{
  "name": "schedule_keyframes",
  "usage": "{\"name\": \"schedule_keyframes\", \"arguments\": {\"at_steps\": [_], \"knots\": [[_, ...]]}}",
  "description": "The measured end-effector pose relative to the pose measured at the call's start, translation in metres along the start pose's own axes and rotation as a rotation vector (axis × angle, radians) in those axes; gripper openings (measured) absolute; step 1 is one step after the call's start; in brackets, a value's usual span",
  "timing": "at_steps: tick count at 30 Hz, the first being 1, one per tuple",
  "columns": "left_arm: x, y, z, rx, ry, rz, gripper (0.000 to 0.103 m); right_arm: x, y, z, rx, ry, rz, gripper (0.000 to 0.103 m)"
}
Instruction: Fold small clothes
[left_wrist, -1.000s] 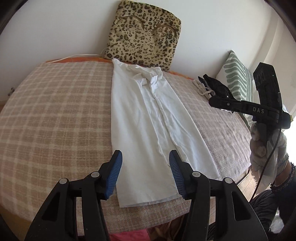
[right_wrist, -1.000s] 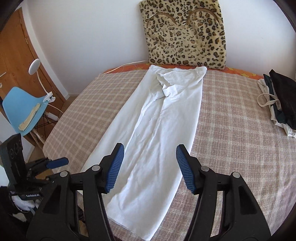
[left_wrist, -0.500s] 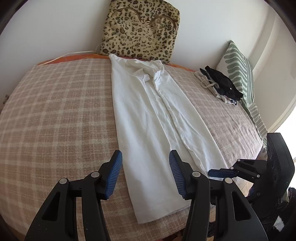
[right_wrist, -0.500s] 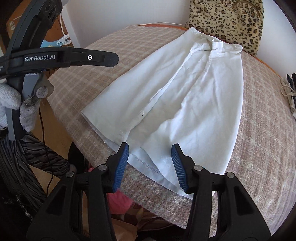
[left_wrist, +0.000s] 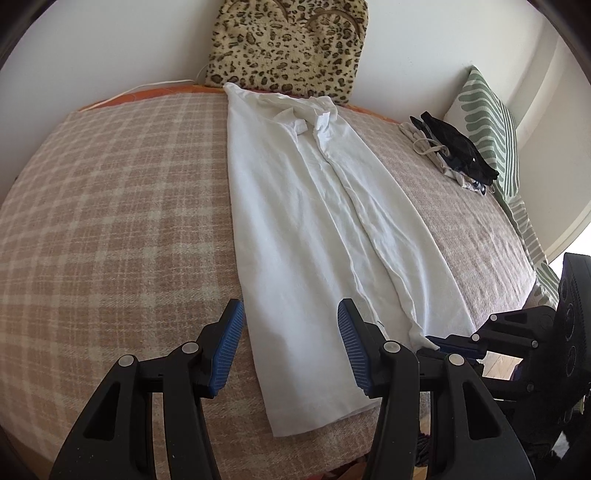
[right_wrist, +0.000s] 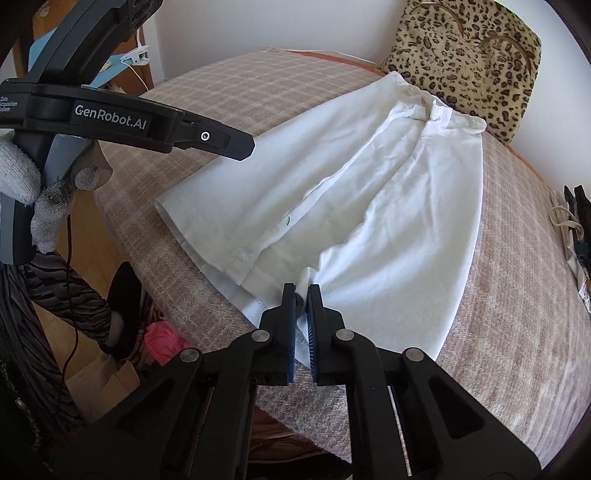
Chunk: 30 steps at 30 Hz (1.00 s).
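Observation:
A long white garment (left_wrist: 314, 221) lies flat along the checked bed cover (left_wrist: 110, 221), its hem at the near edge. My left gripper (left_wrist: 290, 314) hovers open over the hem's left part, with fabric below and nothing between the pads. In the right wrist view the white garment (right_wrist: 388, 206) puckers upward where my right gripper (right_wrist: 302, 291) is shut on a fold of its hem at the bed edge. From the left wrist view the right gripper (left_wrist: 432, 343) shows low at the hem's right corner. The left gripper (right_wrist: 236, 142) crosses the upper left, held by a gloved hand (right_wrist: 18, 177).
A leopard-print cushion (left_wrist: 288, 44) leans on the wall at the garment's far end. A green leaf pillow (left_wrist: 487, 129) and a pile of dark and pale clothes (left_wrist: 450, 151) sit at the far right. Beyond the near bed edge lie a pink item (right_wrist: 162, 339) and wooden floor.
The right gripper came down to the near hem and its jaws closed on the fabric, lifting a small pucker. The left gripper sank slightly and stayed open.

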<state>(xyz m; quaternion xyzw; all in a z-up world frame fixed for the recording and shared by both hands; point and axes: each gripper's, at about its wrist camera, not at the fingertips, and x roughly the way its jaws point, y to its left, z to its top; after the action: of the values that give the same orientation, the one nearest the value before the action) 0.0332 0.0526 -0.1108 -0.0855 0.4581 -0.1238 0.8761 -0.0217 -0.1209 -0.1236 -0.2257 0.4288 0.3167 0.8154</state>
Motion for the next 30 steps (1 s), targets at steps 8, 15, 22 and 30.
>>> {"name": "schedule_keyframes", "arguments": {"at_steps": [8,15,22,30], "knots": [[-0.005,-0.005,0.001,0.037,-0.029,0.032,0.052,0.000,0.009,-0.004,-0.050,0.013,0.037,0.010],[-0.006,-0.002,0.001,0.037,-0.031,0.027,0.052,-0.009,0.001,-0.007,0.036,0.018,0.262,0.011],[-0.011,0.013,-0.004,-0.038,-0.029,-0.025,0.053,-0.028,-0.026,-0.013,0.178,-0.034,0.308,0.012],[-0.013,0.025,-0.012,-0.106,0.003,-0.092,0.053,-0.034,-0.073,-0.025,0.362,-0.048,0.195,0.037]]}}
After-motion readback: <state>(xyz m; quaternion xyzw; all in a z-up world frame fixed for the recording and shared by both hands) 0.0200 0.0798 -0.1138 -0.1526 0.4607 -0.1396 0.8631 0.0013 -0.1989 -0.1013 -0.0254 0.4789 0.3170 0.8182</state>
